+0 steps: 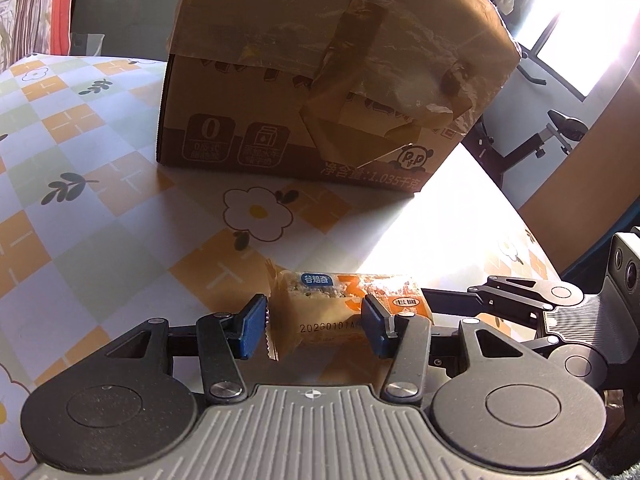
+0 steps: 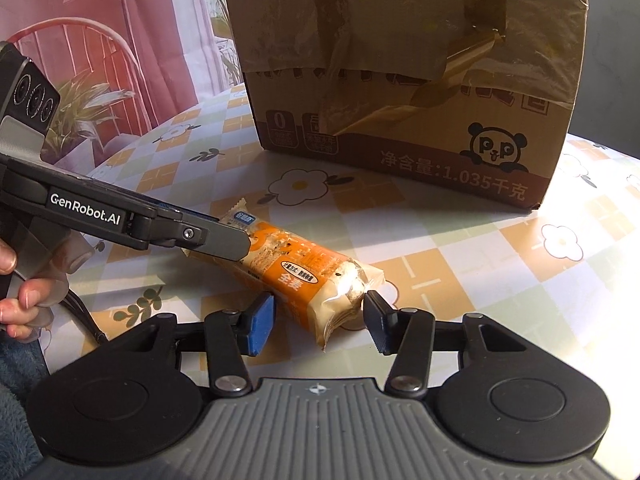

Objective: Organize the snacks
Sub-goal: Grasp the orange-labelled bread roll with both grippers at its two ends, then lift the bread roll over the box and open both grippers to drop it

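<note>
Snack bar (image 2: 298, 270) in an orange wrapper lies flat on the flowered tablecloth (image 2: 460, 248), in front of the taped cardboard box (image 2: 400, 80) and well short of it.

Left gripper (image 1: 316, 326) straddles one end, jaws part-spread; the right-hand pad looks to touch the wrapper, the left-hand pad sits just off the crimped edge — not a clear pinch.

Right gripper (image 2: 318, 318) brackets the other end, half-spread, wrapper between the pads but no firm press visible.

Risk: both tools on one slick packet — uneven closing could twist it, crush the bar inside, or let it squirt out sideways. The two tools are also close enough to collide.

Pose: both point downward at a slant toward the table; the person's hand (image 2: 18, 296) wraps the left tool's handle.
</note>
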Motion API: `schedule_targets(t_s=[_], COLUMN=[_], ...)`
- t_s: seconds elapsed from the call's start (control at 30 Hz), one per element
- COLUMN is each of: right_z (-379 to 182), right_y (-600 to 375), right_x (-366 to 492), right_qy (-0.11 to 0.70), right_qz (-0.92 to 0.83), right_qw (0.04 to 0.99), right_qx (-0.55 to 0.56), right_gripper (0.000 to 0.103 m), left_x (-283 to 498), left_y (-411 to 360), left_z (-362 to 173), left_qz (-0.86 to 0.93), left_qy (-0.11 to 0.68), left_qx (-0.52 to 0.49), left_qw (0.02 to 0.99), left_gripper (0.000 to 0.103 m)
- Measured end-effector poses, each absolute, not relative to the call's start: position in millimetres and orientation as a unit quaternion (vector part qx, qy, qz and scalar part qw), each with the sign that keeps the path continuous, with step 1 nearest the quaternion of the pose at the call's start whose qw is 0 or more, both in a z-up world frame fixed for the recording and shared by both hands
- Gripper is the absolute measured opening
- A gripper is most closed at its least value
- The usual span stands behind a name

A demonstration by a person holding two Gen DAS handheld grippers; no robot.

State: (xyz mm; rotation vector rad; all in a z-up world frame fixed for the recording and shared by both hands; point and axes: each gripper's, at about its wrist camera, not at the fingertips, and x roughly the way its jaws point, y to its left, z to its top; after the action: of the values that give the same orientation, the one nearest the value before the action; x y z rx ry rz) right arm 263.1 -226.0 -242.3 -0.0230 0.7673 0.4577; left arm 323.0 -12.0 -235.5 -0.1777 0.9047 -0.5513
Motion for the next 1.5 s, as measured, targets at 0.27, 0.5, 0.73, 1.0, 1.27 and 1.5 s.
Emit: schedule_targets(t_s=[0.27, 0.5, 0.73, 1.0, 1.27, 1.5], right_z=[-236.9, -203.8, -139.0, -72.5, -61.7, -69.3], right_y=[-224.2, -233.5, -242.7, -261.4, -280.0, -291.9], right_x=[264.5, 262.9, 272.9, 299.5, 350.8, 388.1], right_qy=[0.368, 0.316, 0.243, 0.174, 0.175, 0.190], right_qz=[0.220, 0.220, 0.209, 0.194, 0.168, 0.111], right_qw=[0.903, 0.923, 0.946, 0.965, 0.968, 0.973], right_qx=[-0.011, -0.014, -0.042, -0.043, -0.059, -0.068], right_gripper=[0.050, 0.050, 0.050, 0.050, 0.050, 0.050], left_x=[319.5, 322.4, 332.4, 359.7, 422.0, 466.9], left_y=[-13.9, -11.2, -19.2, -38.3, -69.0, -101.1], left_z=[-231.0, -197.3, -122.1, -51.1, -41.1, -40.6], left_qz=[-0.266, -0.282, -0.308, -0.330, -0.339, -0.312], left_qy=[0.423, 0.380, 0.288, 0.210, 0.222, 0.242], left_qx=[-0.080, -0.084, -0.075, -0.058, -0.080, -0.058], left_qw=[0.862, 0.877, 0.904, 0.918, 0.911, 0.917], left_gripper=[0.047, 0.046, 0.046, 0.046, 0.046, 0.046])
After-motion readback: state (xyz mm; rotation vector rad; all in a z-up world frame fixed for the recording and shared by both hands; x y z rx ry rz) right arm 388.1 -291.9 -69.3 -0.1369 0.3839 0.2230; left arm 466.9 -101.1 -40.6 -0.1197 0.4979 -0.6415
